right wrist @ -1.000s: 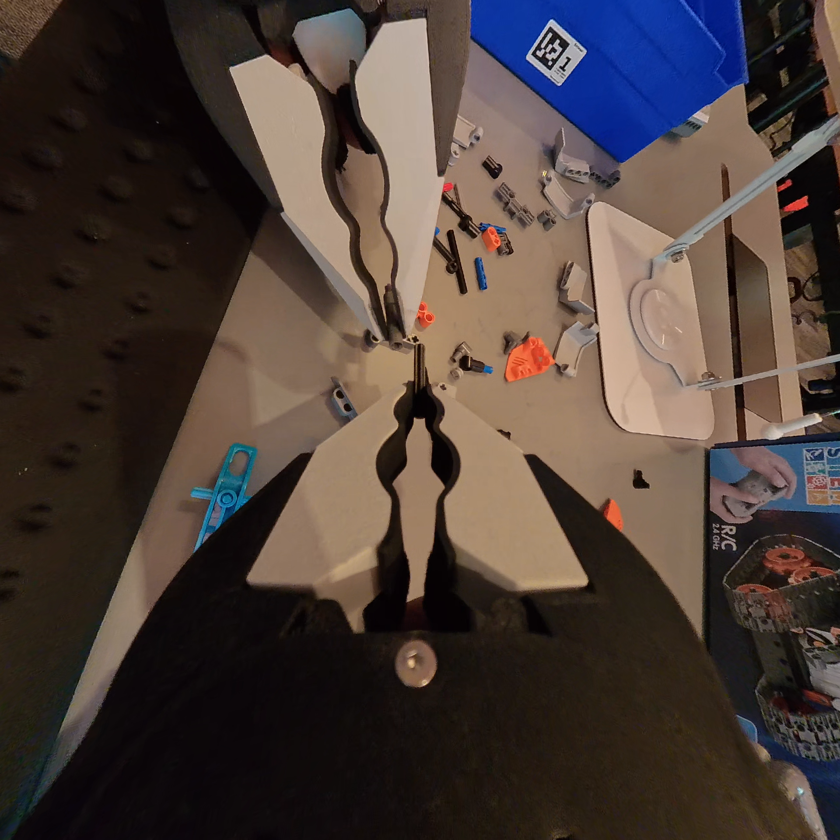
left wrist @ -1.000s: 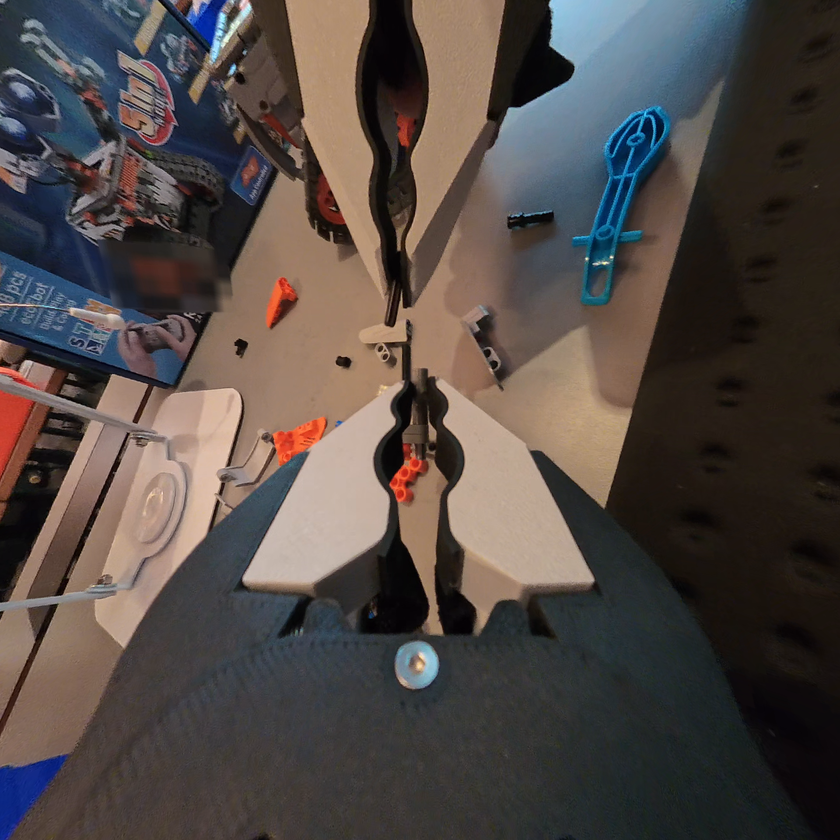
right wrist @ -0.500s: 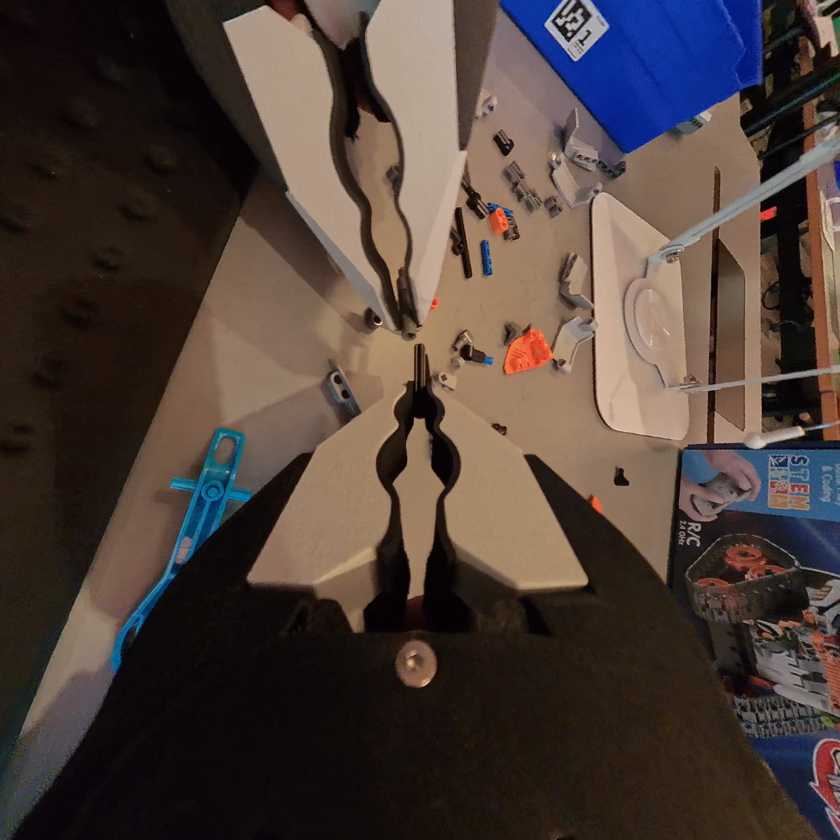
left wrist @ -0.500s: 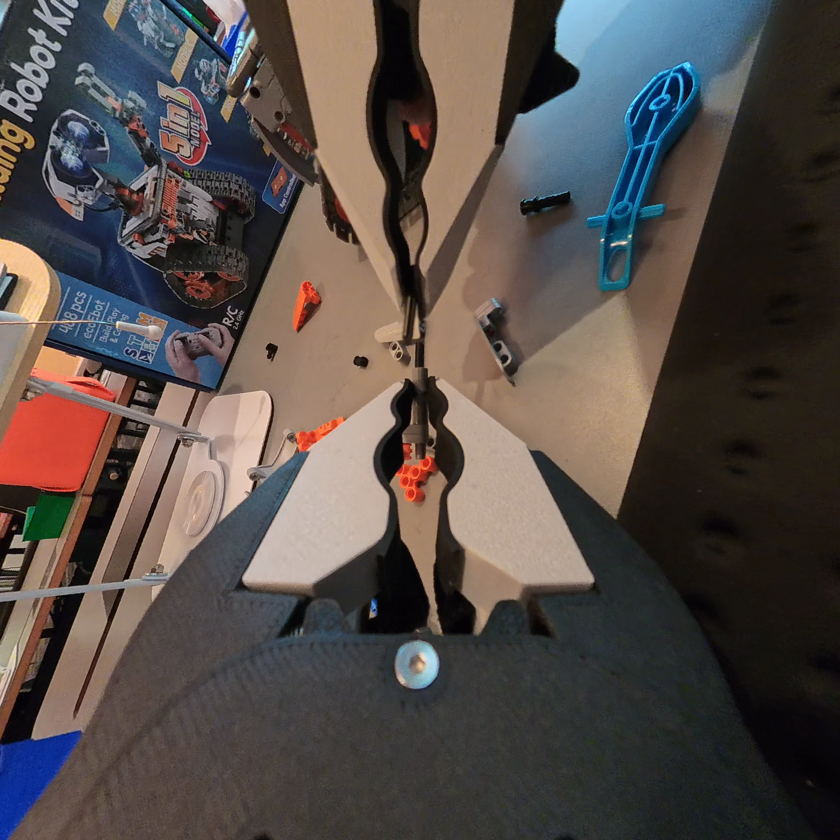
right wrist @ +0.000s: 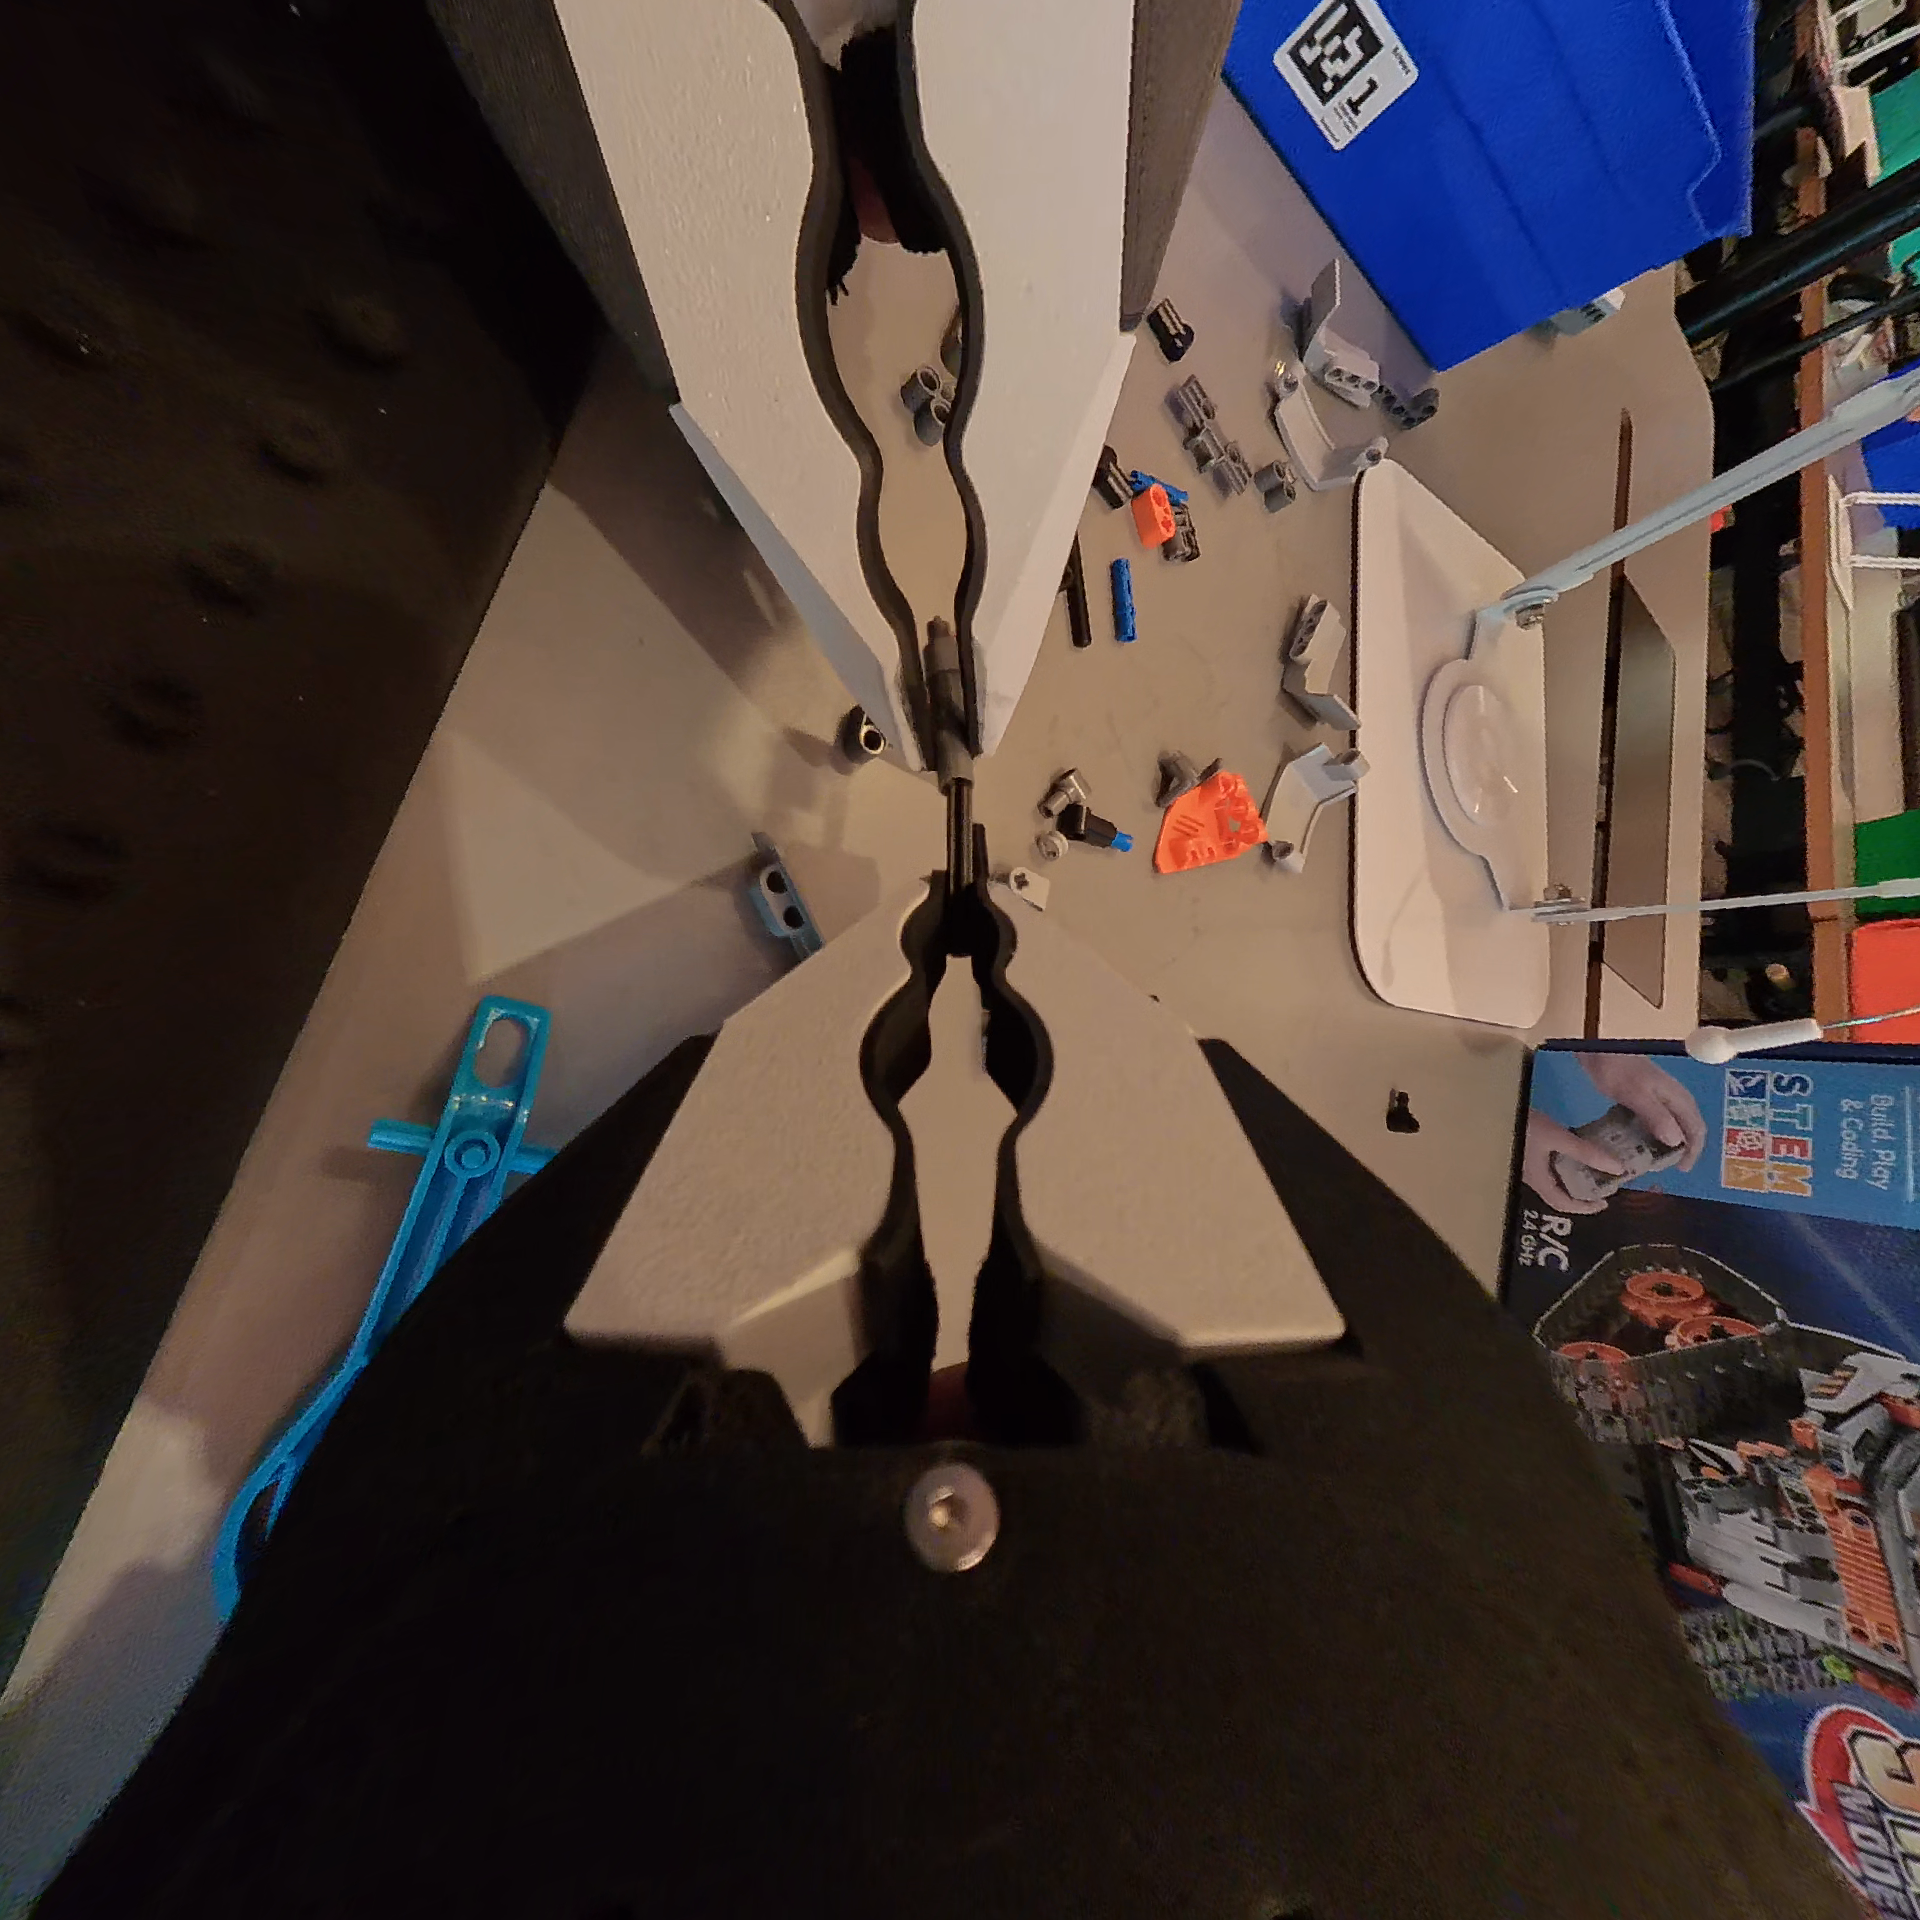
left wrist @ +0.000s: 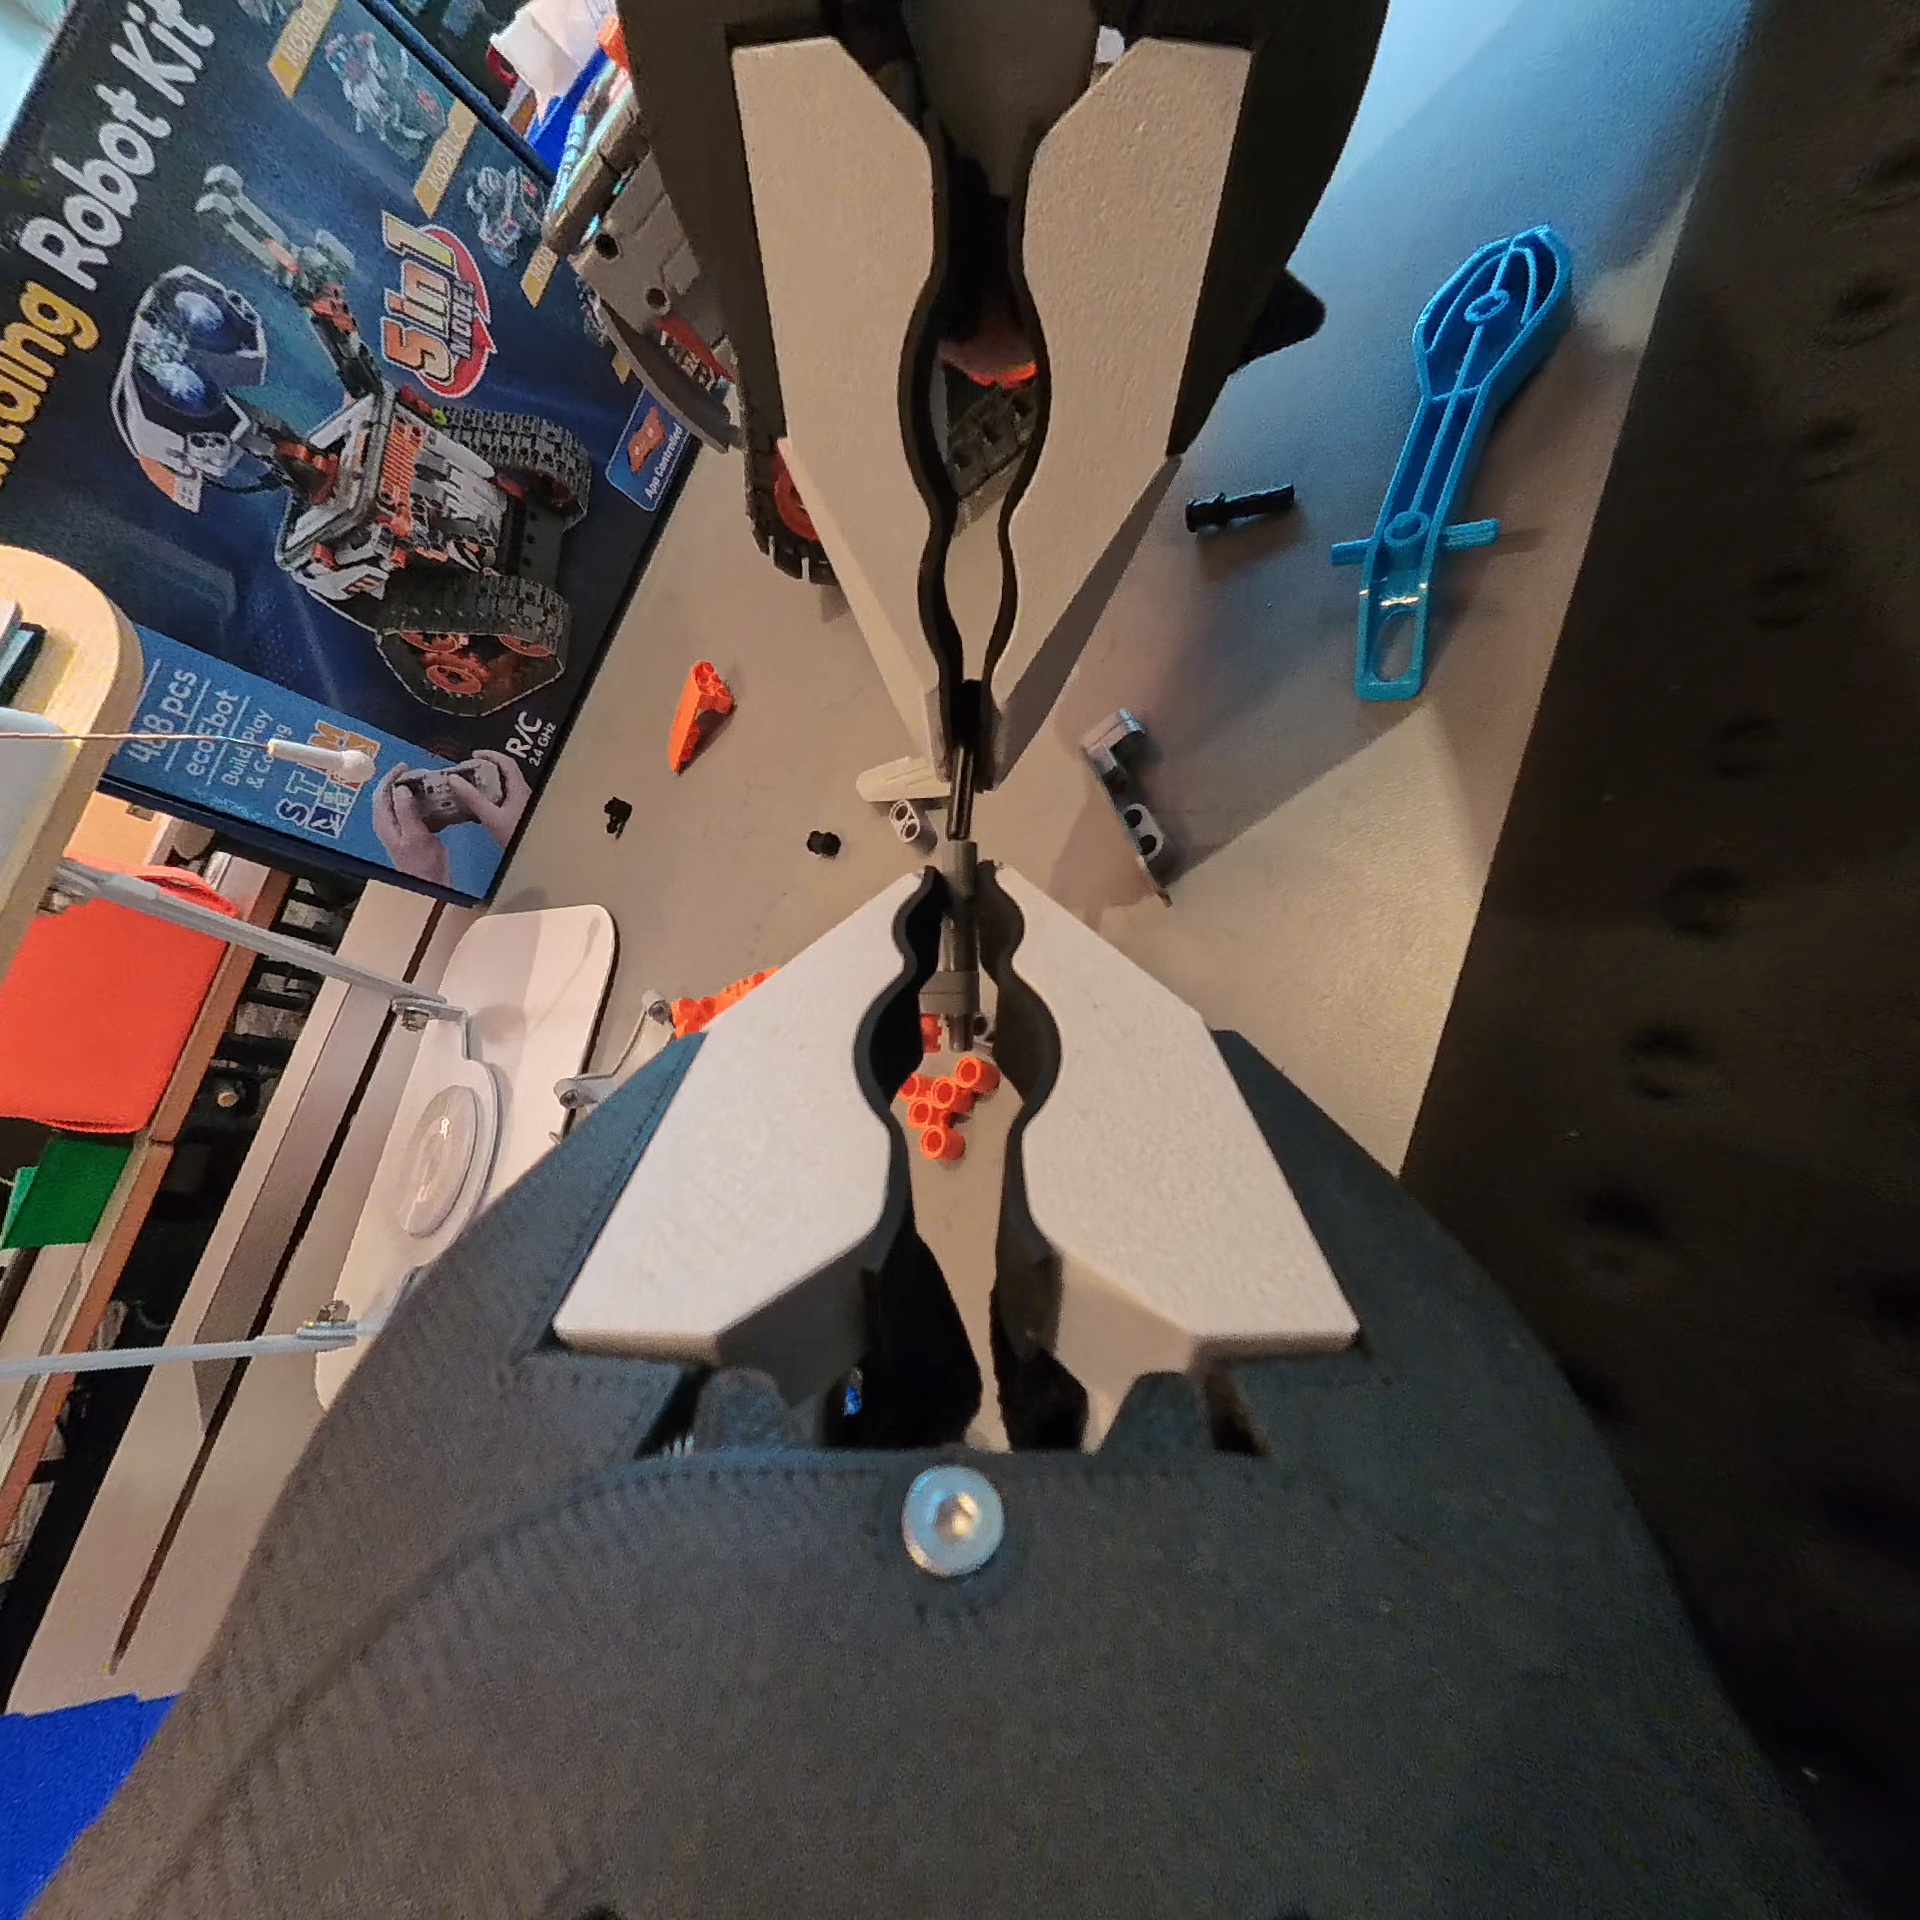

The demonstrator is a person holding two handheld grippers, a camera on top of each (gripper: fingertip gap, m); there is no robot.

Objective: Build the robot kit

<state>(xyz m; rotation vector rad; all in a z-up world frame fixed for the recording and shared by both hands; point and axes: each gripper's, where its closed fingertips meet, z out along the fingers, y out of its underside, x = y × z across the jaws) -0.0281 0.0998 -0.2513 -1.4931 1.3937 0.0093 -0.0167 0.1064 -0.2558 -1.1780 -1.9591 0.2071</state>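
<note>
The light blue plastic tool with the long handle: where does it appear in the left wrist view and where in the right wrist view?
Left wrist view: the light blue tool lies at the upper right, on the grey table near the dark wall.
Right wrist view: it lies at the lower left, partly hidden behind the right gripper.
Shared landmark: the small grey two-hole piece lying beside the meeting gripper tips.

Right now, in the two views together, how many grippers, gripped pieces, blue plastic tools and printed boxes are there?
Grippers: 2 (left gripper, right gripper)
Gripped pieces: 2 (grey connector, black axle)
Blue plastic tools: 1 (blue tool)
Printed boxes: 1 (printed box)
Total: 6
</note>
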